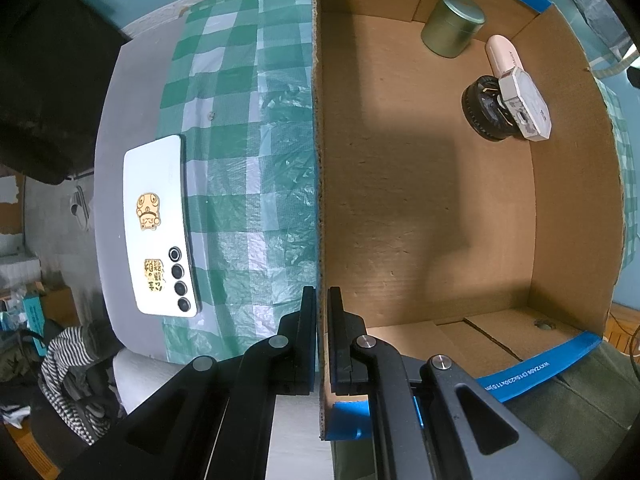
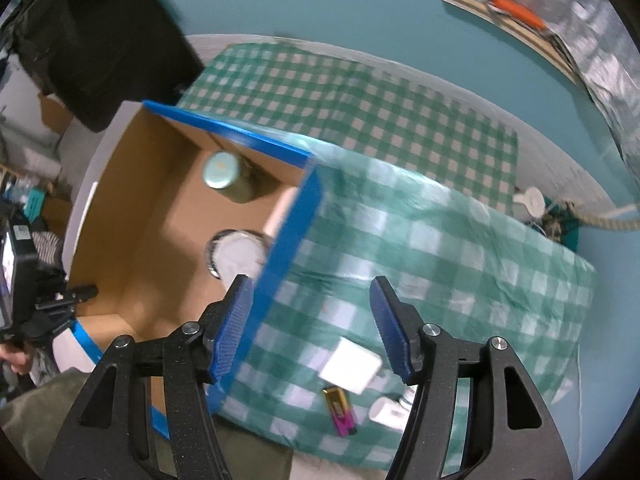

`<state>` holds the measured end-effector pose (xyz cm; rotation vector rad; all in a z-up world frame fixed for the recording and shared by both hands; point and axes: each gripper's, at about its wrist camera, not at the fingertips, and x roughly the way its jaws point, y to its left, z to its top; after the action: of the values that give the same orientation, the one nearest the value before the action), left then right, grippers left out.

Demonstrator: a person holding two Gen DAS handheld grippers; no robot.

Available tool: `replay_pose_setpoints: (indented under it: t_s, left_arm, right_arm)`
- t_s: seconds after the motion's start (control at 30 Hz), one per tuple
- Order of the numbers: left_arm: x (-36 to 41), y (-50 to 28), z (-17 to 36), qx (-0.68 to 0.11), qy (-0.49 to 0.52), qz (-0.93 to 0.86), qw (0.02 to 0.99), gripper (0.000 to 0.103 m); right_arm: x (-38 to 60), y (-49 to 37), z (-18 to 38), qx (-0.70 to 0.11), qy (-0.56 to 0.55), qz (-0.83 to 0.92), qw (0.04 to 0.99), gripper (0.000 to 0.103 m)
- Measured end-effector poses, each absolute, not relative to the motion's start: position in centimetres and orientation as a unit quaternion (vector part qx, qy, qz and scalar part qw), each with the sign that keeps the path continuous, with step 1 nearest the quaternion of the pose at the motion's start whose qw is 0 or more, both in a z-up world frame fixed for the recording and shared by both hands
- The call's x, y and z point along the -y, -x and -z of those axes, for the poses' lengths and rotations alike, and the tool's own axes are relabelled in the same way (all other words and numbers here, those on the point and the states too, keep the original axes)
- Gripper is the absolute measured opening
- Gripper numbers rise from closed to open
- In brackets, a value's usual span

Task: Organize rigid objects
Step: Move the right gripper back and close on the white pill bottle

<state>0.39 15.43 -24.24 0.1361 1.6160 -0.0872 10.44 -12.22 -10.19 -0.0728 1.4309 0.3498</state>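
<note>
Left wrist: one tin (image 1: pixel 453 26), one phone (image 1: pixel 160 226), one cardboard box (image 1: pixel 420 184)

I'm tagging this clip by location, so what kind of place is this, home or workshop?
Most likely a lived-in room at home. A green checked tablecloth covers the table, striped clothes are heaped beside it, and personal items like a phone and a lighter lie near the cardboard box.
</note>
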Motion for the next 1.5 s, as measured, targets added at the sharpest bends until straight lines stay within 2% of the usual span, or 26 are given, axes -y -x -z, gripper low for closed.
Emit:
replay_pose_setpoints:
  t_s: [0.27,0.63,1.17,1.23,1.5]
  left_arm:
    - [-15.4,-0.6,24.2,-0.722,-0.06,0.039,0.688,0.005]
    - [-14.7,-0.8,23.8,-0.72,-0.067,0.038,0.689,0.005]
    - [-14.4,-1.0,23.3,-0.72,-0.066,0.036,0.69,0.005]
    - [-14.4,-1.0,23.3,-0.721,-0.065,0.036,0.689,0.005]
    - [-14.5,-0.9,23.3,-0.72,-0.065,0.036,0.69,0.005]
  right_arm:
    - [17.1,-9.1,11.5,-0.67,0.003,-0.109,0.734,0.062]
    - [23.6,-5.8,16.1,-0.709,-0.051,-0.03,0.702,0.062]
    - [25.1,-3.5,22.0,-0.731,-0.059,-0.007,0.68,0.062]
    - [25.0,-3.5,22.7,-0.734,-0.056,-0.005,0.677,0.055]
    - [24.5,-3.7,24.0,-0.738,-0.066,0.004,0.672,0.04]
